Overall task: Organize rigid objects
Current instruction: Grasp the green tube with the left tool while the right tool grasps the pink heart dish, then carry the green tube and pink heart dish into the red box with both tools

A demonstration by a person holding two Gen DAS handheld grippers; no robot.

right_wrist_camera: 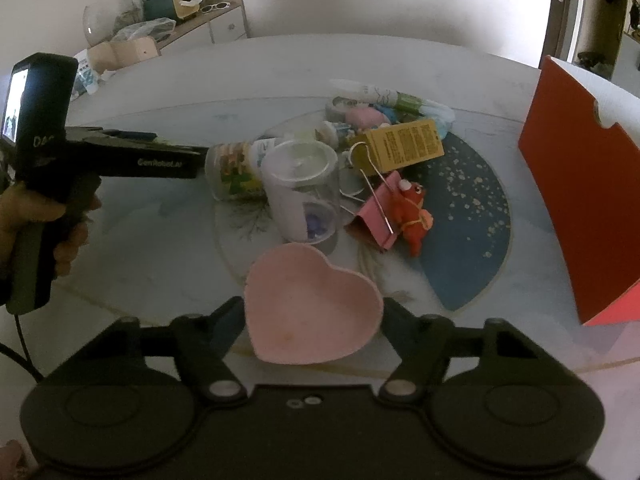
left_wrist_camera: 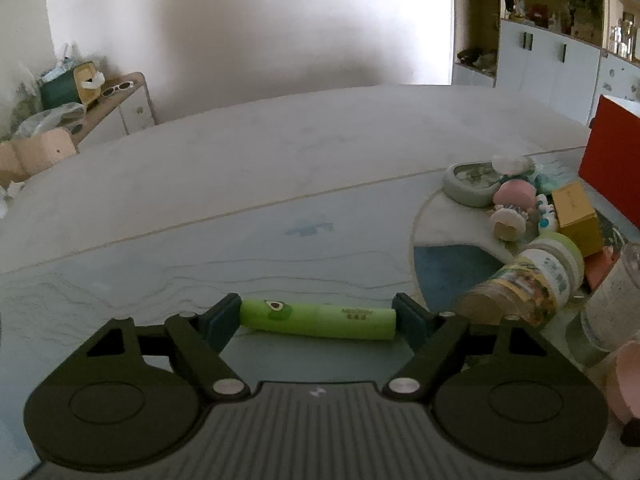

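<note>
A green tube with an avocado sticker (left_wrist_camera: 320, 322) lies crosswise on the pale table. My left gripper (left_wrist_camera: 318, 320) spans it lengthwise, with one pad against each end. In the right wrist view a pink heart-shaped dish (right_wrist_camera: 312, 308) sits at the near edge of a round mat (right_wrist_camera: 472, 240). My right gripper (right_wrist_camera: 314, 320) is shut on it, its fingers touching the two sides of the dish. The dish's edge shows at the far right of the left wrist view (left_wrist_camera: 624, 384). A hand (right_wrist_camera: 24, 216) holds the left gripper's black handle (right_wrist_camera: 40, 120) at the left.
On the mat are a clear plastic cup (right_wrist_camera: 300, 192), a jar lying on its side (right_wrist_camera: 236, 172), a yellow carton (right_wrist_camera: 404, 144), a pink clip (right_wrist_camera: 376, 216) and a red figurine (right_wrist_camera: 412, 208). A tall red box (right_wrist_camera: 580, 200) stands on the right. A cluttered side cabinet (left_wrist_camera: 120, 108) is at the back left.
</note>
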